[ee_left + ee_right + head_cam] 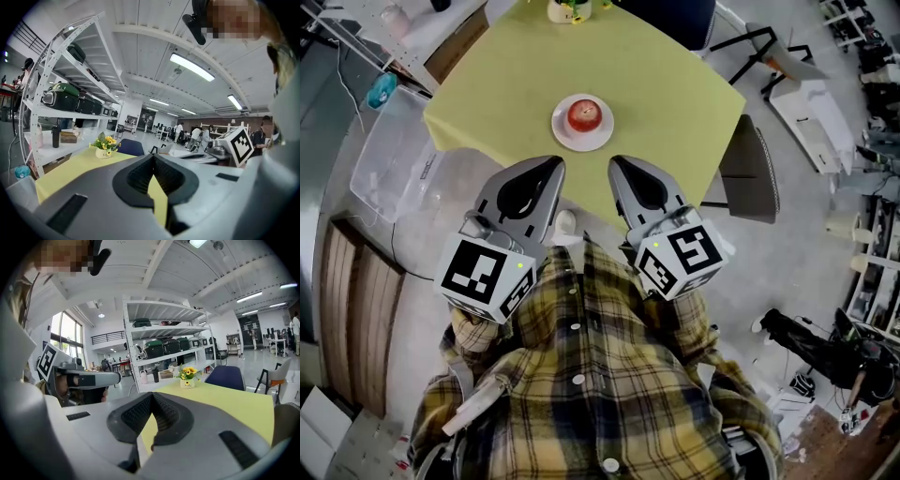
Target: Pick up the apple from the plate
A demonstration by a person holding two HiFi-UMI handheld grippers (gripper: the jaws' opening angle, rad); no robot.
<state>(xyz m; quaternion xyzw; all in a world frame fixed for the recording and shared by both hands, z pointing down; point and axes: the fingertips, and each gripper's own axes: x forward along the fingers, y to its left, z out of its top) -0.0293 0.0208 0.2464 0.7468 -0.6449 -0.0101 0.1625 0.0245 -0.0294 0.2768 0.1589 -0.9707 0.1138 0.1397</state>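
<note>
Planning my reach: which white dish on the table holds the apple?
The plate in the middle holds the red apple; the other, at the far edge, is a flower pot.

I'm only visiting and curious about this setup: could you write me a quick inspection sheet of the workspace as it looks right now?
Surface: table under a yellow-green cloth, mostly bare.
Job's things: apple sits on the white plate, not picked up.
Clutter: flower pot at the table's far edge.
Grippers: left tongs and right tongs are both shut and empty, short of the plate.
Cables: none on the table; a thin cable lies to its left.
Surroundings: clear plastic box, chair, shelves, people further back.
</note>
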